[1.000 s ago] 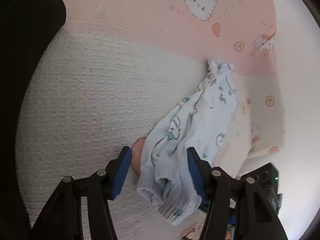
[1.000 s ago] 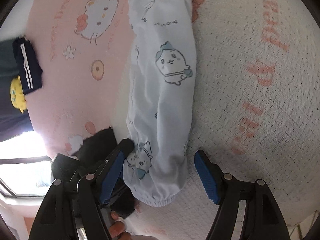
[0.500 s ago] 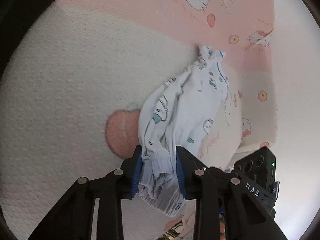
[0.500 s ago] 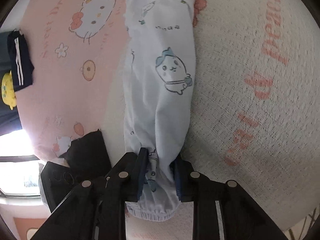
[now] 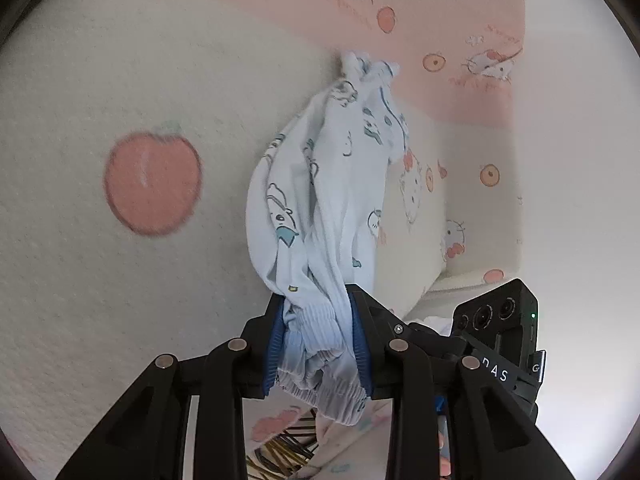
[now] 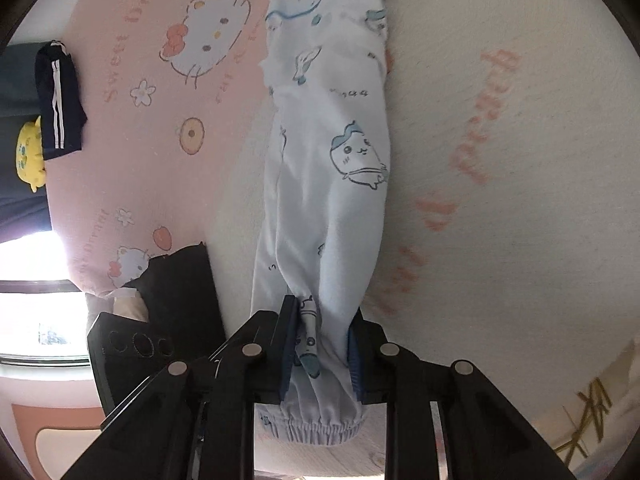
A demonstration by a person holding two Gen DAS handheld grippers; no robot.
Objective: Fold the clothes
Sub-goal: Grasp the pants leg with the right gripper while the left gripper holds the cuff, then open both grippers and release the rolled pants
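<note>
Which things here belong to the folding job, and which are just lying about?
Job:
- pale blue printed garment
- left claw, clamped on it
- right claw, clamped on it

Lying about:
- navy striped clothing
- yellow toy
- cartoon-cat blanket

The left gripper [image 5: 316,344] is angling downward, its two black fingers [image 5: 362,344] with blue pads pinching bunched cloth. The right gripper [image 6: 322,350] is also tilting down, its fingers [image 6: 286,354] clamping fabric between them.
</note>
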